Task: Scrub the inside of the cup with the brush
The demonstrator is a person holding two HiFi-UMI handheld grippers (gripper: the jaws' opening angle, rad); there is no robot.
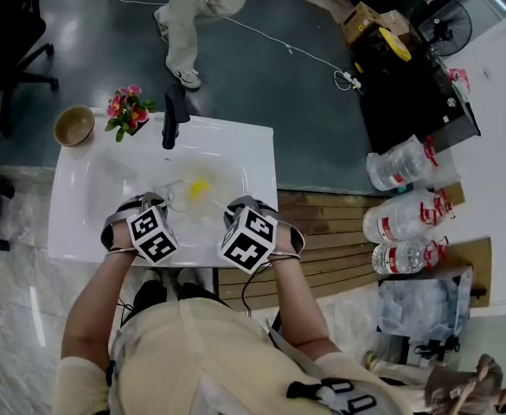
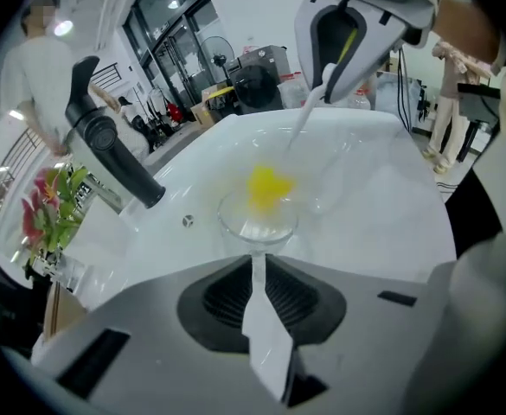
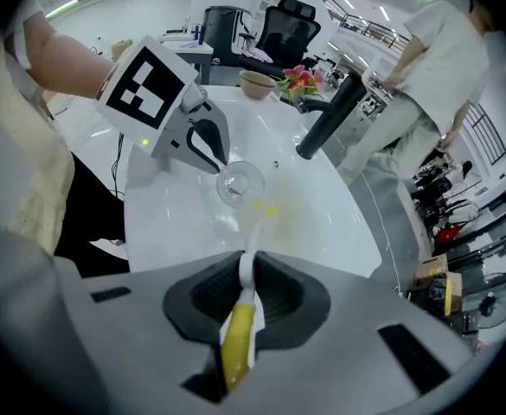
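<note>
The left claw (image 2: 254, 277) pinches the see-through glass cup (image 2: 257, 219) by a thin clear strip at its rim, most likely its handle. So the cup sits right in front of that claw's tips, low over the white sink bowl (image 2: 382, 188). The right claw (image 3: 246, 277) is pressed tight on the long brush with the yellow-and-white handle (image 3: 238, 322), and the brush runs straight out ahead of that claw. Its fuzzy yellow head (image 3: 268, 207) sits just past the cup, on the side far from the left claw. I cannot tell if any of it is inside. I think the job now is to get that head in and rub. To do it well, the left claw should pinch firmly and point the cup's mouth toward the right claw. The right claw should push the head down to the bottom, then turn it and slide it along the wall all the way round. Push softly, because the thin strip could slip out of the pinch, and glass can crack on the sink. The tall black tap (image 2: 105, 137) stands off to the left claw's left side, out of the way.
</note>
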